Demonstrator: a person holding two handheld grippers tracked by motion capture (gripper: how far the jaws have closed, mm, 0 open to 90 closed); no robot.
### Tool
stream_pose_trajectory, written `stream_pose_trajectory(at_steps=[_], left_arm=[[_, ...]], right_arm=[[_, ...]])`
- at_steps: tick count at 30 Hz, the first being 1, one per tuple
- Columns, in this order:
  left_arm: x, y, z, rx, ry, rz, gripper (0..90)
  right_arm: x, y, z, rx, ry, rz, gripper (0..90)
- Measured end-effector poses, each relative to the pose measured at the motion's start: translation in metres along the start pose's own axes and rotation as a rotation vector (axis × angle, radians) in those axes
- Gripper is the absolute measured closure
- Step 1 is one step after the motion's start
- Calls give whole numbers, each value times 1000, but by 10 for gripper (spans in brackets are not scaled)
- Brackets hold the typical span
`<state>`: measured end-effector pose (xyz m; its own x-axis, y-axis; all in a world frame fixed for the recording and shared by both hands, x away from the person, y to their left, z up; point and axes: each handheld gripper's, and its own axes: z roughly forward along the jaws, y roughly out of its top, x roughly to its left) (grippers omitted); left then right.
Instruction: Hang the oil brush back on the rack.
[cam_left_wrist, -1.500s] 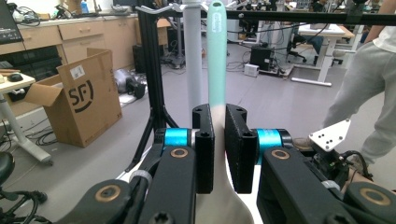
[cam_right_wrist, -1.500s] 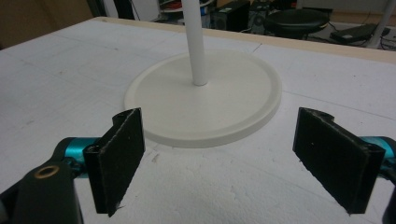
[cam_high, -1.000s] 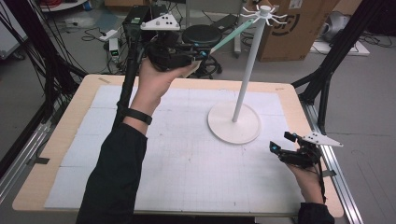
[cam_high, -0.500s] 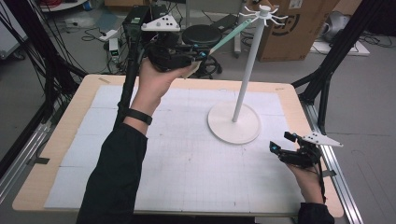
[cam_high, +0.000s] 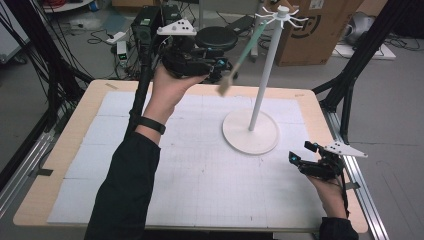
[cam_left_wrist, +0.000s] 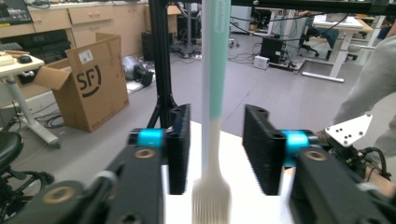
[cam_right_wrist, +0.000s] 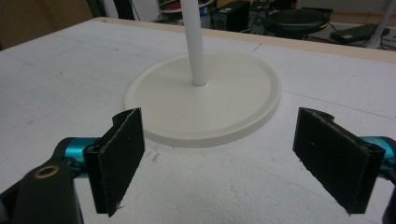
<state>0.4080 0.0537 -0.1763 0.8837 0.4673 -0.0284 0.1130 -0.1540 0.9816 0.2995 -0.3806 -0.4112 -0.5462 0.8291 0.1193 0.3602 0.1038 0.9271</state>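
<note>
Brush (cam_left_wrist: 212, 140) hanging from stand (cam_high: 265, 75), between left gripper (cam_high: 220, 67) jaws standing apart, unclamped. Right gripper (cam_right_wrist: 219, 163) wide apart near stand base. Apparently just hung or not yet taken.

Black long sleeves on both arms, a black band on the left wrist (cam_high: 148, 124). Left gripper (cam_left_wrist: 217, 149) and right gripper (cam_right_wrist: 233, 161) black, with ribbed flat fingers (cam_right_wrist: 120, 158), turquoise collars, brass-coloured screws, grey three-cornered top plates with small holes.
</note>
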Motion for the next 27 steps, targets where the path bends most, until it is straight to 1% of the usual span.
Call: stream_pose_trajectory(at_steps=[1,3,4,7,9,11,15,17,18,21,22,25,27], left_arm=[[1,-2,-1,0,-3,-1,555],[3,-8,-7,3,1,0,454],[3,-11,-10,-8,7,-2,434],[7,-24,-22,-8,32,-6,347],[11,-34,-33,-10,41,-6,328],[13,-45,-43,-22,39,-9,311],[16,-71,-64,-10,55,-15,276],[18,-86,-74,-8,55,-17,265],[18,-93,-79,-11,58,-26,254],[19,-118,-94,-14,63,-37,240],[19,-126,-100,-7,67,-39,235],[17,-150,-114,1,86,-39,223],[16,-165,-124,22,107,-31,210]], right_arm=[[0,0,0,3,2,1,159],[0,0,0,5,2,-1,159],[0,0,1,5,1,-3,159],[0,0,1,4,0,-3,159],[0,0,1,7,0,-2,159],[1,0,1,9,0,-6,159],[1,-1,2,16,0,-2,159],[1,-1,3,18,-2,-9,159],[1,-1,3,21,0,-7,159],[2,-1,4,26,-1,-9,158],[2,-2,5,29,-1,-11,158],[2,-2,6,34,-5,-9,158],[2,-2,7,37,-6,-13,158]])
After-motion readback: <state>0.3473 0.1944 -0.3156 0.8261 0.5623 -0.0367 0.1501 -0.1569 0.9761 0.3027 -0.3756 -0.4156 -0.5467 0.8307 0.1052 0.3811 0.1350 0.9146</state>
